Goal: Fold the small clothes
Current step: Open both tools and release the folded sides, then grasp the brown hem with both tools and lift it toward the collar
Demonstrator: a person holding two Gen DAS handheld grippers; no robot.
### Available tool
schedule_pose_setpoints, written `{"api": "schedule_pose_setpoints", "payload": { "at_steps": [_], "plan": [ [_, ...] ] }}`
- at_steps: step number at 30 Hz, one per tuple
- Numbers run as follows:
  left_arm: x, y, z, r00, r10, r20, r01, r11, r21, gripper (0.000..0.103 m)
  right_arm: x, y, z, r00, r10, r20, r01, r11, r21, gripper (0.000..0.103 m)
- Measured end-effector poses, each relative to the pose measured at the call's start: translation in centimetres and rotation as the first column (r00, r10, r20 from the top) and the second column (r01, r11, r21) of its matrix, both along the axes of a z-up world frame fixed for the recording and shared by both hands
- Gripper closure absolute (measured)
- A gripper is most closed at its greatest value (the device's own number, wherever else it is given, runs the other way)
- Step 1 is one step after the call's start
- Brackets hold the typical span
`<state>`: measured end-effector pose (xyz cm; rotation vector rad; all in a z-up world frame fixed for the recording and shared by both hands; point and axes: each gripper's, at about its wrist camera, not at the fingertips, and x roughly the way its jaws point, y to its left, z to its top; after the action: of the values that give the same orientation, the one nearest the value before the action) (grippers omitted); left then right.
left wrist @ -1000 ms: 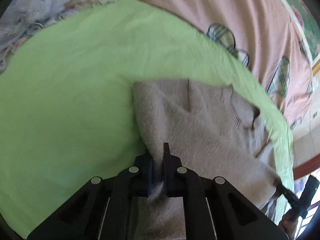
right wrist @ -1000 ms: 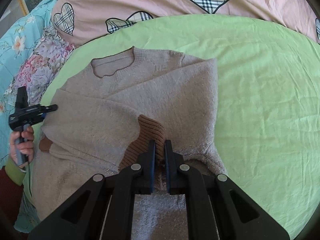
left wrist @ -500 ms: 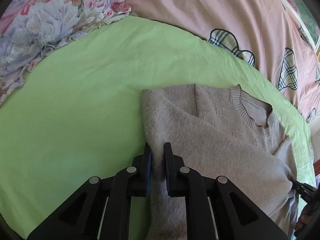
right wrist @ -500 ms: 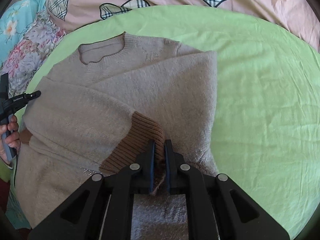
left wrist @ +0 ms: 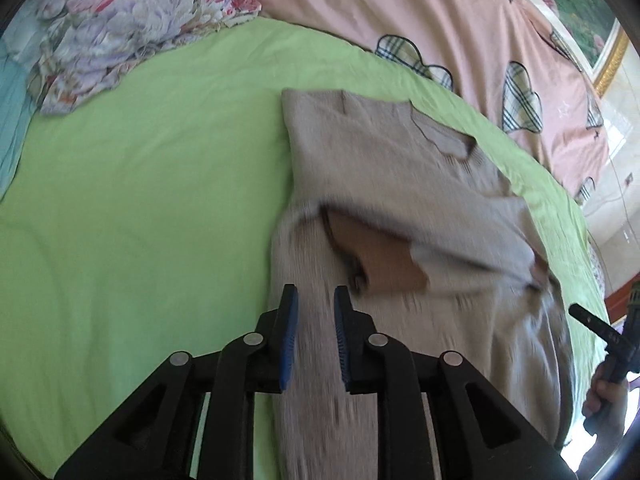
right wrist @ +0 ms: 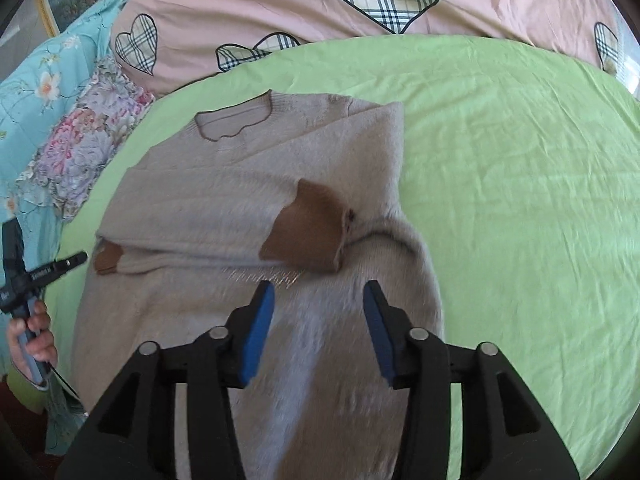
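The right tool [right wrist: 319, 296] stands wide apart over the lower body of the sweater [right wrist: 256, 208], gripping nothing; half a second ago it was pinched shut on the brown cuff [right wrist: 308, 232]. That cuff now lies flat across the sweater's middle, just ahead of the fingertips. The left tool [left wrist: 316, 300] is parted by a narrow gap above the sweater [left wrist: 400, 184] near its left edge, also holding nothing, where earlier it was clamped on the knit. The sweater lies on the green sheet [right wrist: 520, 200] of the bed, both sleeves folded across the chest, neckline at the far end. Beyond it are a pink blanket [right wrist: 280, 4] with plaid hearts and a floral cloth [left wrist: 132, 12].
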<state>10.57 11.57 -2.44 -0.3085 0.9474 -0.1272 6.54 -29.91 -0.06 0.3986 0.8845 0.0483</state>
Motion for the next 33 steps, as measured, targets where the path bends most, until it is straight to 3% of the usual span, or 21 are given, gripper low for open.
{"api": "schedule_pose_setpoints", "payload": {
  "at_steps": [10,18,24,28,30,33],
  "plan": [
    [-9.2,-0.2,-1.8,0.997,-0.056,-0.058,0.055,0.998,-0.027,0.065,-6.3,0.0,-0.8,0.998,-0.063,0.021,0.062,0.996,0.061,0.055],
    [-14.9,-0.4,-3.7,0.988,-0.139,-0.073,0.133,0.988,-0.076,0.057,-11.0,0.7,-0.6,0.999,-0.033,0.027,0.031,0.997,0.064,0.055],
    [-16.5,-1.7,-4.7,0.959,-0.278,-0.045,0.265,0.945,-0.191,0.054,-13.9,0.9,-1.5,1.000,0.023,0.018,-0.025,0.994,0.109,0.054],
    [-16.6,-1.0,-5.3,0.937,-0.347,-0.030,0.323,0.899,-0.296,0.054,-15.9,0.1,-2.2,0.999,0.035,0.011,-0.036,0.988,0.151,0.053],
    [-16.6,-1.0,-5.8,0.923,-0.381,-0.043,0.352,0.887,-0.299,0.054,-16.9,-0.2,-2.8,0.999,0.041,-0.007,-0.040,0.986,0.163,0.053],
    [-17.0,-1.6,-6.0,0.906,-0.419,-0.054,0.394,0.885,-0.247,0.054,-18.2,-0.3,-3.8,0.998,0.052,-0.042,-0.044,0.984,0.175,0.053]
  ]
}}
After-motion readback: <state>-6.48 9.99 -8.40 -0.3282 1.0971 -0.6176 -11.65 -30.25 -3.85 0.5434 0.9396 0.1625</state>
